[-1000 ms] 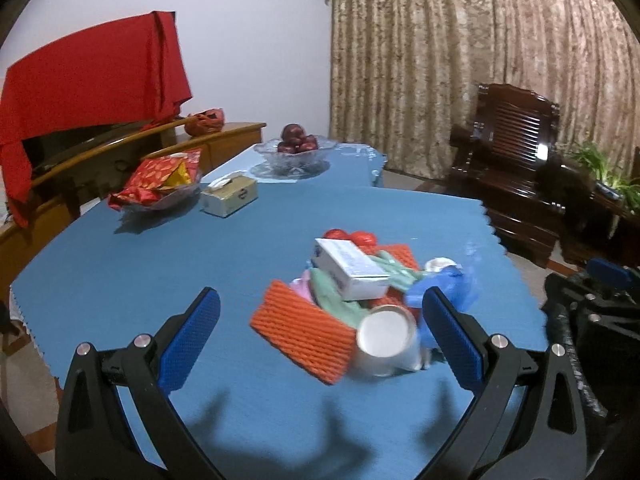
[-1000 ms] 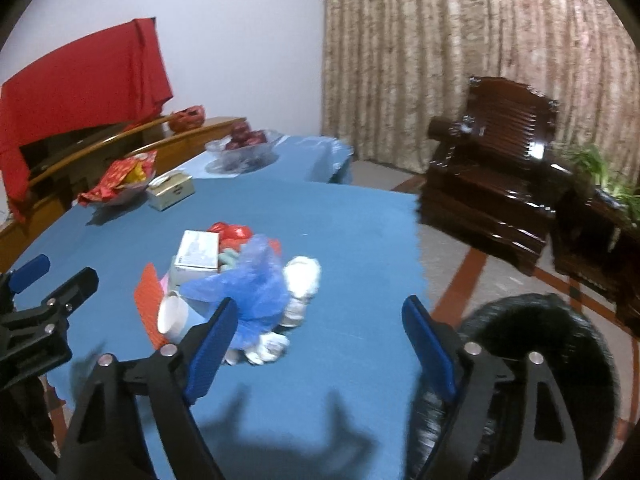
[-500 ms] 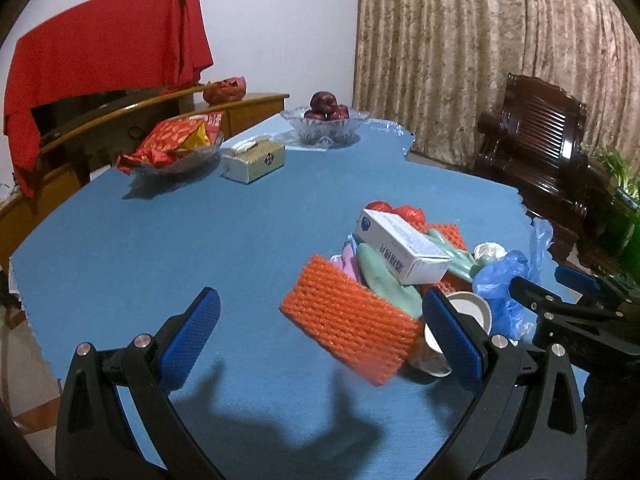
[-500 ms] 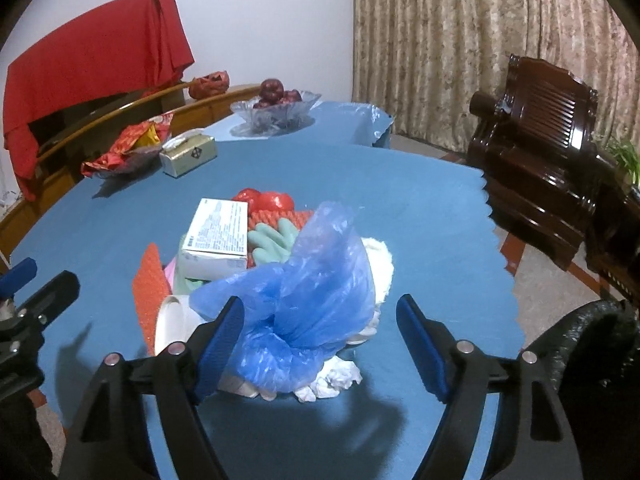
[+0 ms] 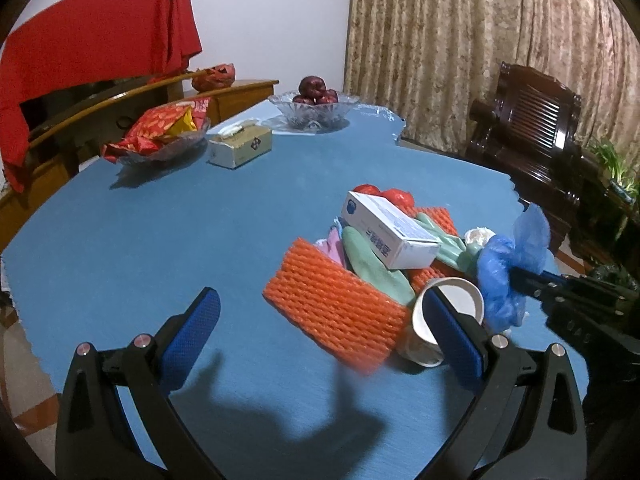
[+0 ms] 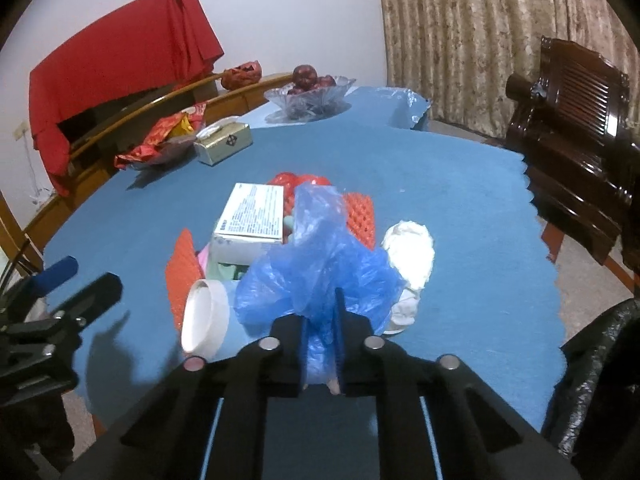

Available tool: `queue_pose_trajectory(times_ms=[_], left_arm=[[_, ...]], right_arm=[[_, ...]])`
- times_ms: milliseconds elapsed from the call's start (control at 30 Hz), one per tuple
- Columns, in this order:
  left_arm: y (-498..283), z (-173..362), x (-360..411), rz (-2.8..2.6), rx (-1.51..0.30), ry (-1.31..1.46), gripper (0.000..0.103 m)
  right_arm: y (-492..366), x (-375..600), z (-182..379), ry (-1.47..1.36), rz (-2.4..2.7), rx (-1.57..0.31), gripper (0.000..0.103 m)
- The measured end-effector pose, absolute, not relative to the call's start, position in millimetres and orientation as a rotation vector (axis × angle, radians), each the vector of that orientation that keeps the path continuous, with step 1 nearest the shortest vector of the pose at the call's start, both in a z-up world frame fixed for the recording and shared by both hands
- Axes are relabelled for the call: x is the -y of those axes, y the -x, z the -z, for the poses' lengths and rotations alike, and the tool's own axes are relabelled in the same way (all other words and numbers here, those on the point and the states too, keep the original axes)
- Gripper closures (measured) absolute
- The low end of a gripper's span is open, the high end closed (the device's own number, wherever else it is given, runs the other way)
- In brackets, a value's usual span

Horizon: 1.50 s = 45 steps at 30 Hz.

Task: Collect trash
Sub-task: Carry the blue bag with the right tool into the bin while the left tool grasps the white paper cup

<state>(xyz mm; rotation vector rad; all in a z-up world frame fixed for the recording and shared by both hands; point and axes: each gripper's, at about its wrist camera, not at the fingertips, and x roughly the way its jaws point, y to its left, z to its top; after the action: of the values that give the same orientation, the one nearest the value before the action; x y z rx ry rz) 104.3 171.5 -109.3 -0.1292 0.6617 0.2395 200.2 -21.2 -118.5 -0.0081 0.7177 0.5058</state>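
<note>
Blue-clothed bench (image 5: 168, 240) carries trash pile; curtain (image 5: 460, 40) behind. Right claw (image 6: 320, 336) clamped on blue plastic bag (image 6: 320, 264); left claw (image 5: 324, 328) apart.

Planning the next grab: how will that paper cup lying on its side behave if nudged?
The paper cup lies on its side, so it probably rolls. It looks thin and empty, likely light and crushable. The orange foam net beside it may stop it.

Home dining room, curtains (image 5: 460, 52), carved wooden chair (image 5: 532, 128), fruit bowl (image 5: 314, 106)

Green glove (image 5: 374, 268) half under box (image 5: 386, 229)
</note>
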Motion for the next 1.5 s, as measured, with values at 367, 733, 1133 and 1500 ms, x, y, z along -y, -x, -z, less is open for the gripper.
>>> queue_pose_trajectory(times_ms=[367, 733, 1133, 1500], left_arm=[[-102.9, 117.7, -124.2, -0.12, -0.654, 0.085, 0.005], [-134.1, 138.0, -99.5, -0.044, -0.708, 0.069, 0.031], [-128.2, 133.3, -94.8, -0.049, -0.678, 0.064, 0.052], [-102.4, 84.4, -76.6, -0.008, -0.59, 0.041, 0.052]], right_arm=[[-169.8, 62.3, 90.2, -0.029, -0.461, -0.637, 0.096], [-175.9, 86.2, 105.1, -0.04, -0.392, -0.675, 0.096], [-173.6, 93.7, 111.2, -0.036, -0.374, -0.684, 0.096], [-148.3, 117.5, 78.9, -0.067, -0.34, -0.61, 0.096]])
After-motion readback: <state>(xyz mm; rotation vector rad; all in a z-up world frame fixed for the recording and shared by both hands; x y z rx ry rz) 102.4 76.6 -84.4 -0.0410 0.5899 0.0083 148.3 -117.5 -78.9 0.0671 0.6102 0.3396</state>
